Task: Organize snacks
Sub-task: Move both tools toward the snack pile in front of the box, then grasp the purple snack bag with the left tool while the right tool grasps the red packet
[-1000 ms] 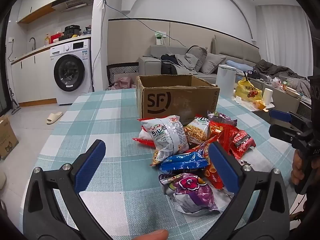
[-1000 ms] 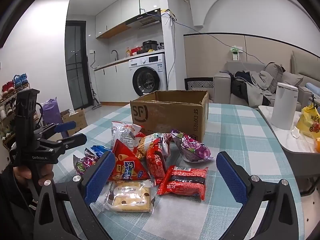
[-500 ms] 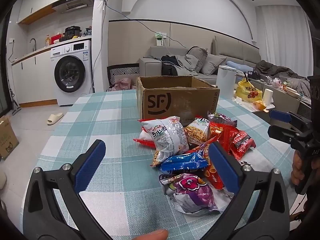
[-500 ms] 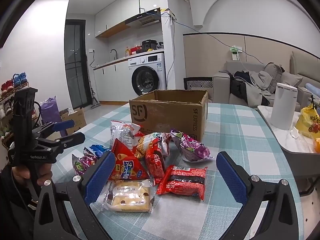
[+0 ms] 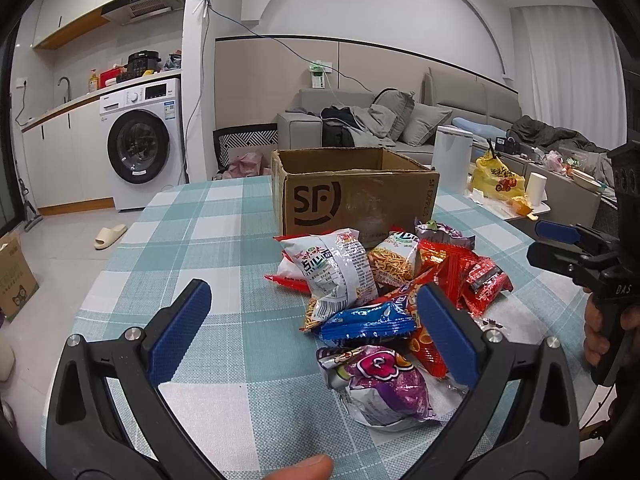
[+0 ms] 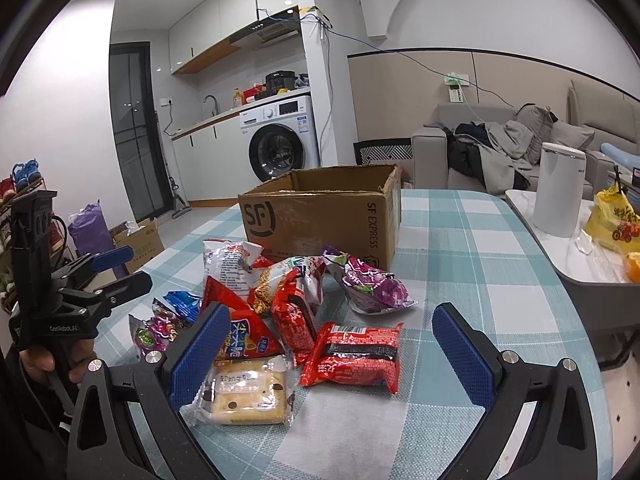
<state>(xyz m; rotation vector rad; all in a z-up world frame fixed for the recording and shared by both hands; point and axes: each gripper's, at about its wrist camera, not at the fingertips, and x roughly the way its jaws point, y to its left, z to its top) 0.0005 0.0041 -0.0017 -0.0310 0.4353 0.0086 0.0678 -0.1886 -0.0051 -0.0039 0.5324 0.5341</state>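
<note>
Snack packs (image 5: 348, 272) w/ glossy, crinkly plastic film. Box (image 5: 356, 196): matt brown cardboard, worn edges. Table (image 5: 192, 248) covered in woven checked cloth, matt. Left claw (image 5: 312, 336) matt black plastic, textured blue pads (image 5: 178, 332), shiny metal screws.

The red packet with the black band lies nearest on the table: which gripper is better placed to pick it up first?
Probably the right gripper. It is open, and the red packet lies uncovered between its fingers. The left gripper, also open, faces the purple bag at the other side of the pile.
</note>
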